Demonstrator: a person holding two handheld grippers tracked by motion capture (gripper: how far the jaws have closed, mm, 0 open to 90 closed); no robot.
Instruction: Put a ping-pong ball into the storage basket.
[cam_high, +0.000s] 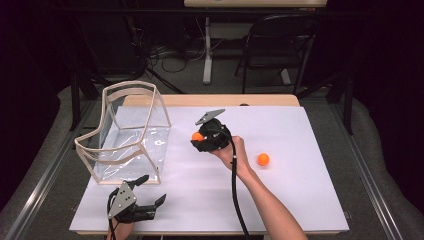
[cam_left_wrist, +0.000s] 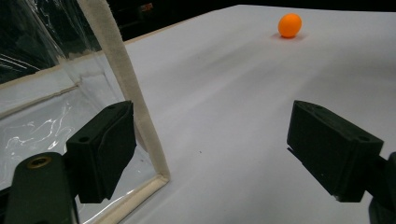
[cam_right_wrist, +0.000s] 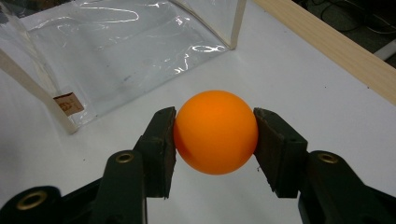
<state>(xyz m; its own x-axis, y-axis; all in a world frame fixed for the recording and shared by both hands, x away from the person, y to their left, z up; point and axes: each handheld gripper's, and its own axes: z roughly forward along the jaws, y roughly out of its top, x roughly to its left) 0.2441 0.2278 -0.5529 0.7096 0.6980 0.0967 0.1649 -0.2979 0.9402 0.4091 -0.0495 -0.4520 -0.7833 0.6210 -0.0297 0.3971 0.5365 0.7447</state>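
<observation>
Orange ball (cam_right_wrist: 215, 131) pinched between my right gripper (cam_high: 199, 137) pads, just right of the clear bag (cam_high: 127, 132). Smooth and round, it could squirt out if I ease off. Left gripper (cam_high: 150, 192) spread wide by the bag's near corner, holding nothing.

Both hand-held tools are matte black, two-jaw grippers: the left gripper (cam_high: 150, 191) carries a grey three-cornered plate (cam_high: 122, 199) dotted with small holes on its top, and the right gripper (cam_high: 198, 137) wears a like grey plate (cam_high: 210, 116). Each jaw ends in a blocky black pad (cam_left_wrist: 334, 148) with small round recesses, and brass-coloured screw bushings (cam_right_wrist: 124, 157) sit in the jaw arms. A black cable (cam_high: 235, 192) trails from the right gripper along the person's bare, sleeveless forearm.
</observation>
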